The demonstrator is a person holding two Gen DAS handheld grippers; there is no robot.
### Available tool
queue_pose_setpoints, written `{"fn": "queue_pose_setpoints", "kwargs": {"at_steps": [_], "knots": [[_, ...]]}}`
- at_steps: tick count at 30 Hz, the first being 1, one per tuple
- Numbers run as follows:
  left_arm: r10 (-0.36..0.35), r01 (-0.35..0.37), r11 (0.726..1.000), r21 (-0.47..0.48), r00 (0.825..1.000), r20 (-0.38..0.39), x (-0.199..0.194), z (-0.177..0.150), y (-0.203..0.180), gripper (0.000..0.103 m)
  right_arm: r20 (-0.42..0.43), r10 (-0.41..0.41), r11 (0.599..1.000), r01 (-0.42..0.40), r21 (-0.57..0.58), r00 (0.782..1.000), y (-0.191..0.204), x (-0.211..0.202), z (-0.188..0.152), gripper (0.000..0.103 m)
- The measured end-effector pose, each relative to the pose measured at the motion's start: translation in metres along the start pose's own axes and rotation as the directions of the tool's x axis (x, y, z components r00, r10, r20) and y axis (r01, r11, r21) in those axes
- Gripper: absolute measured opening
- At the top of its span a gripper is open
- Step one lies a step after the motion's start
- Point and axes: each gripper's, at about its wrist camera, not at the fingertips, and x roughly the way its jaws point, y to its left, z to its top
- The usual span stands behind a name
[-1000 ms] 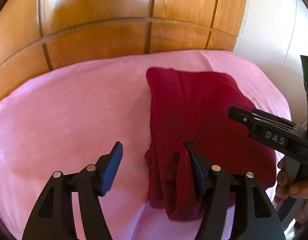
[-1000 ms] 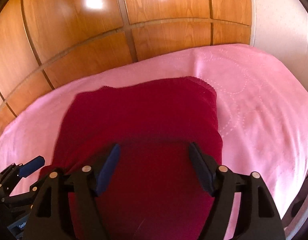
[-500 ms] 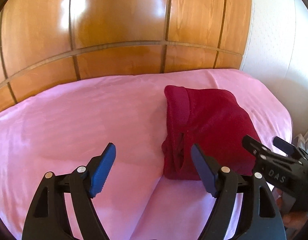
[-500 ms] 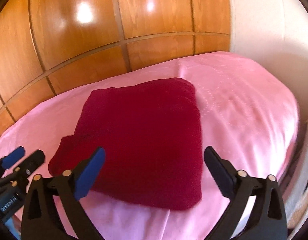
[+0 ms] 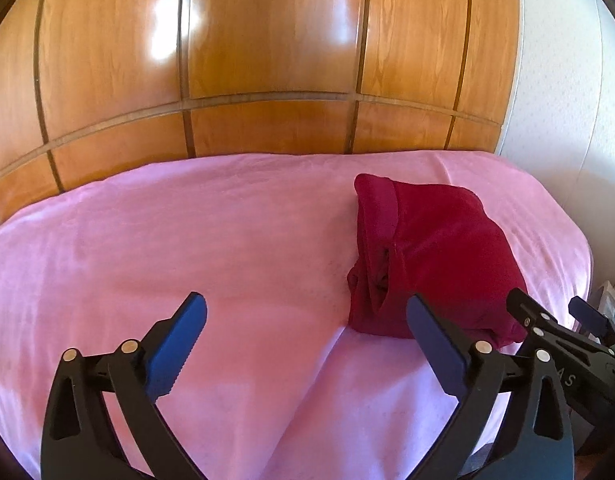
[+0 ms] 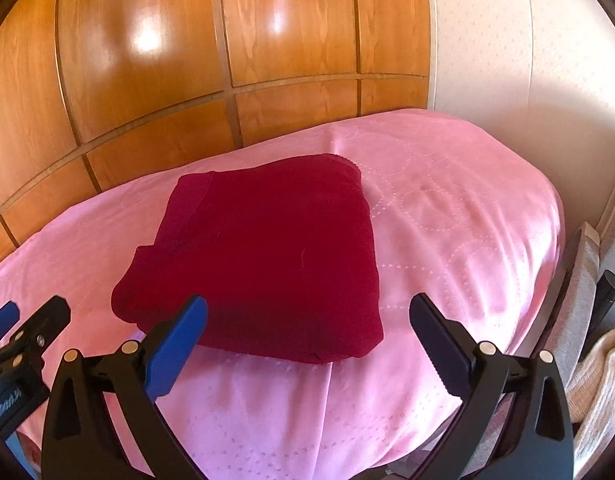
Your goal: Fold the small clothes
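A dark red garment [image 5: 435, 252] lies folded into a thick rectangle on the pink bedspread [image 5: 187, 240]. In the right wrist view the garment [image 6: 267, 248] sits squarely ahead, its near edge just beyond my fingertips. My left gripper [image 5: 306, 302] hovers short of the garment's left side, its jaws opening with only bedspread between them. My right gripper [image 6: 309, 302] stands open above the near edge and touches nothing. Each gripper shows in the other's view: the right gripper [image 5: 555, 316] and the left gripper [image 6: 27, 320].
Glossy wooden cupboard panels [image 5: 267, 60] rise right behind the bed. A white wall [image 6: 507, 60] stands to the right, where the bedspread [image 6: 447, 220] drops off the mattress edge. A beige knitted cloth [image 6: 599, 384] lies beside the bed at the lower right.
Both grippers have drawn back and up from the garment, and their jaws have spread wider. The left gripper's right finger, earlier tucked into the garment's fold, is now free of it.
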Motion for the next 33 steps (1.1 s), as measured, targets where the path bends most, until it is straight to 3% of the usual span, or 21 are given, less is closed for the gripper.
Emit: {"fn": "queue_pose_setpoints", "kwargs": {"at_steps": [7, 33], "knots": [[0.004, -0.004, 1.0, 0.008, 1.0, 0.012, -0.008, 0.0, -0.002, 0.099, 0.05, -0.027, 1.0, 0.027, 0.002, 0.998, 0.001, -0.01, 0.002, 0.101], [0.028, -0.029, 0.999, 0.021, 0.999, 0.025, -0.012, 0.0, 0.001, 0.099, 0.034, 0.003, 1.0, -0.003, -0.001, 0.999, 0.006, -0.012, -0.002, 0.101]]}}
